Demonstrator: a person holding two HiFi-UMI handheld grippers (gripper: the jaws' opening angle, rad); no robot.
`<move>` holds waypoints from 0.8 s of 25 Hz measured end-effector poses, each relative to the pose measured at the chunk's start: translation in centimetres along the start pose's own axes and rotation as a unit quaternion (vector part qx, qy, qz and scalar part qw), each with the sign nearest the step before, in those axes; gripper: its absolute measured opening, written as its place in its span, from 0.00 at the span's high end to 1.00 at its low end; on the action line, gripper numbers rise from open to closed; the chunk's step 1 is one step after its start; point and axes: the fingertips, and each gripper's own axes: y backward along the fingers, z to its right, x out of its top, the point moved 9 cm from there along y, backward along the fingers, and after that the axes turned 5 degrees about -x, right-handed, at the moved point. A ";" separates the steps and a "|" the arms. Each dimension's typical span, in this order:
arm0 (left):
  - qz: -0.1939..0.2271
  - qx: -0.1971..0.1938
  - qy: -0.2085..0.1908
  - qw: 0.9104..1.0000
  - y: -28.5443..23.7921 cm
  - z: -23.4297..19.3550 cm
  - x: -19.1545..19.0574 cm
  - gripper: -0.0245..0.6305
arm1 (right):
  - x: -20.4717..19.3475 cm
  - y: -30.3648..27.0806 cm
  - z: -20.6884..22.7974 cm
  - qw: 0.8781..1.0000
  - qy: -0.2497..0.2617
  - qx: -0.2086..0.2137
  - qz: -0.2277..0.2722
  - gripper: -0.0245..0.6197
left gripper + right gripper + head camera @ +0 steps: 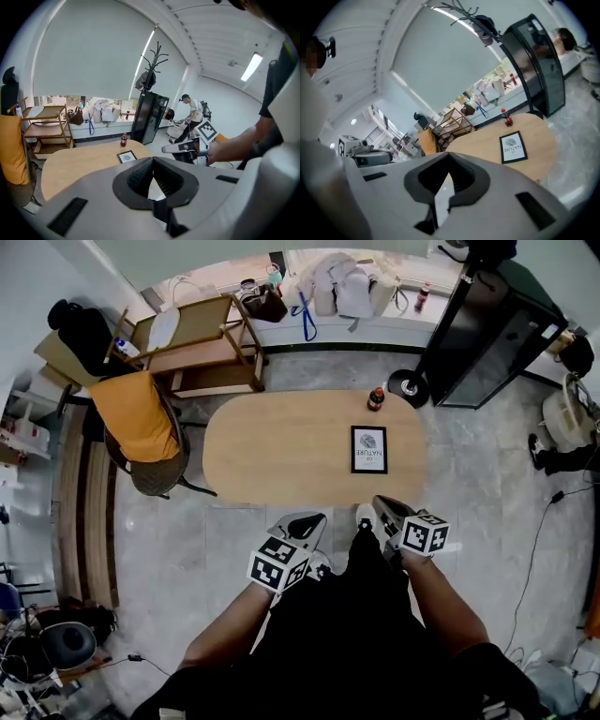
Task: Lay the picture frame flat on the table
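Note:
The black picture frame (368, 449) with a white print lies flat, face up, on the right part of the oval wooden table (272, 451). It also shows small in the left gripper view (126, 156) and in the right gripper view (513, 147). Both grippers hang off the table's near edge, apart from the frame. My left gripper (309, 520) has its jaws together with nothing between them (152, 160). My right gripper (380, 505) is likewise shut and empty (449, 154).
A small red-capped bottle (376, 398) stands behind the frame at the table's far edge. A chair draped in orange (141, 423) is at the table's left end, a wooden cart (202, 343) beyond it. A black cabinet (487, 324) stands far right. A person (190, 117) bends nearby.

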 end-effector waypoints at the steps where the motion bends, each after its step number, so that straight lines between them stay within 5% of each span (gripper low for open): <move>1: 0.003 -0.006 -0.004 1.000 0.1 0.5 -0.1 0.96 | -0.3 1.2 -1.4 1.000 0.028 0.007 -0.006 0.96; 7: 0.022 -0.020 -0.044 0.999 1.1 3.3 0.3 0.96 | -0.2 6.9 -7.1 0.991 0.131 0.009 0.000 0.96; 20: 0.075 0.016 0.015 0.997 -1.3 9.6 0.8 0.96 | 2.9 14.7 -5.5 0.987 0.143 0.065 0.024 0.96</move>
